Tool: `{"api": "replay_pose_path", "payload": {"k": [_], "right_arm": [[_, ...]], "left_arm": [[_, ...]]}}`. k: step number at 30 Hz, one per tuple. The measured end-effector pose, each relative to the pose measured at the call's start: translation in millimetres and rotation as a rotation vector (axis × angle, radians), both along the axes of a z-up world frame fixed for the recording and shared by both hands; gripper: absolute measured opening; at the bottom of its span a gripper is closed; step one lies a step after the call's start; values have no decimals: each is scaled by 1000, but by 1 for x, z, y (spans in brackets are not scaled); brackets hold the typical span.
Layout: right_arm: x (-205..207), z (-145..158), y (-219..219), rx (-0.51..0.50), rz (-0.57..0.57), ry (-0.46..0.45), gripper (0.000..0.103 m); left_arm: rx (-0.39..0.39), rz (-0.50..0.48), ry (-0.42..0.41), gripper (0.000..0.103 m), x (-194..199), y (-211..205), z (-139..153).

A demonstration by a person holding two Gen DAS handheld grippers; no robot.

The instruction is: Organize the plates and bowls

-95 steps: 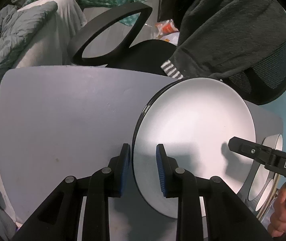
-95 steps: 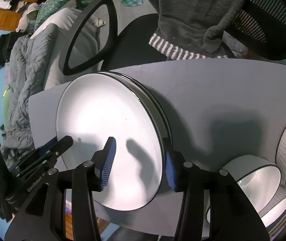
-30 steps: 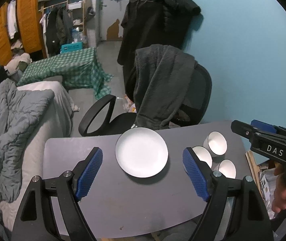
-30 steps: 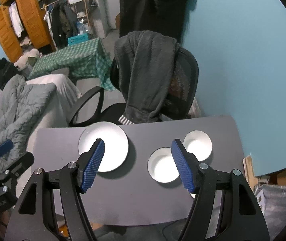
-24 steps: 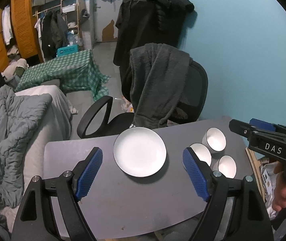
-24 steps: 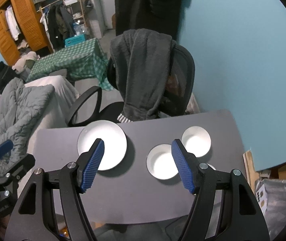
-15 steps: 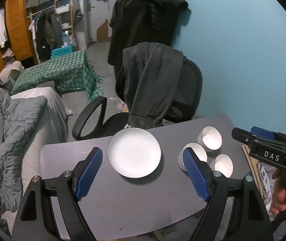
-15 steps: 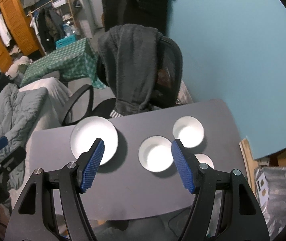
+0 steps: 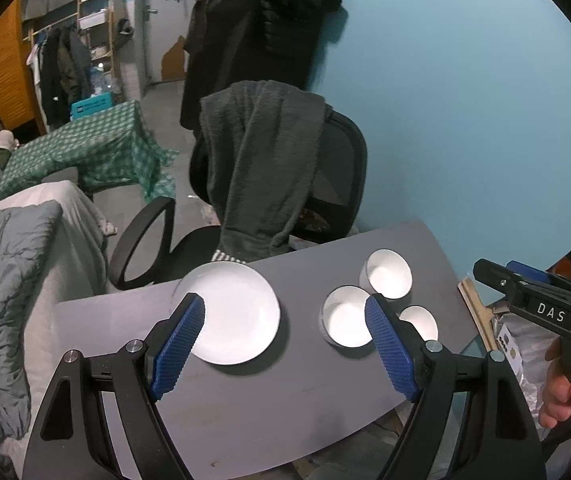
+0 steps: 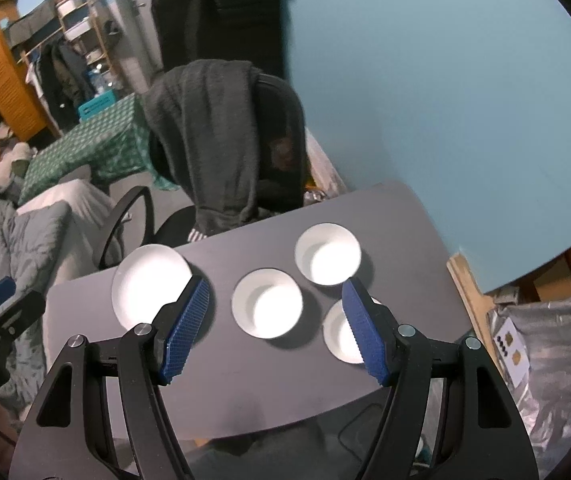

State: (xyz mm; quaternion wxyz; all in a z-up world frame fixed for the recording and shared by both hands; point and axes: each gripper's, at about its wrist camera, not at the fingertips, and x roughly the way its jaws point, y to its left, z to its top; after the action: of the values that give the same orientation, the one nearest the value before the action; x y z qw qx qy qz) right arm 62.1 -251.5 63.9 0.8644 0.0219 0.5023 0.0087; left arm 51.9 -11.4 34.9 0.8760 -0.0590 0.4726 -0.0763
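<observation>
A white plate [image 9: 234, 316] lies on the left half of the grey table [image 9: 245, 408]; it also shows in the right wrist view [image 10: 147, 284]. Three white bowls stand to its right: a middle bowl [image 10: 267, 307], a far bowl [image 10: 327, 254] and a near bowl [image 10: 341, 334] partly behind my right finger. In the left wrist view they are the middle bowl [image 9: 343, 322], far bowl [image 9: 388, 273] and near bowl [image 9: 419, 320]. My left gripper [image 9: 285, 344] and right gripper [image 10: 275, 326] are both open, empty and held high above the table.
A black office chair [image 9: 325, 184] draped with a dark grey garment [image 9: 261, 168] stands behind the table. A bed with grey bedding [image 9: 1, 288] is at the left. A blue wall [image 9: 465, 100] runs along the right. Boxes and clutter [image 10: 545, 292] sit right of the table.
Both grippers have let go of the plate, opened wide and risen far above the table. Over the last second both views have drifted right, bringing the three bowls more to the centre.
</observation>
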Motion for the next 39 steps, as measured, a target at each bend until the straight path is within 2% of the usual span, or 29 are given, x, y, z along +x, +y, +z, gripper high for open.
{"api": "replay_pose_path", "payload": {"k": [23,32,39], "right_arm": [[-6,-9,-91,23,-176,43,69],[3,-13,-110,47,-187,57,69],[14,-21,-116,59,-174,75,69]], "left_arm": [[-31,-126,70,83,30,-84,-18],[-39,-150,75,83,47,-109,-18],[-47,-130,112,83,57,-117,-29]]}}
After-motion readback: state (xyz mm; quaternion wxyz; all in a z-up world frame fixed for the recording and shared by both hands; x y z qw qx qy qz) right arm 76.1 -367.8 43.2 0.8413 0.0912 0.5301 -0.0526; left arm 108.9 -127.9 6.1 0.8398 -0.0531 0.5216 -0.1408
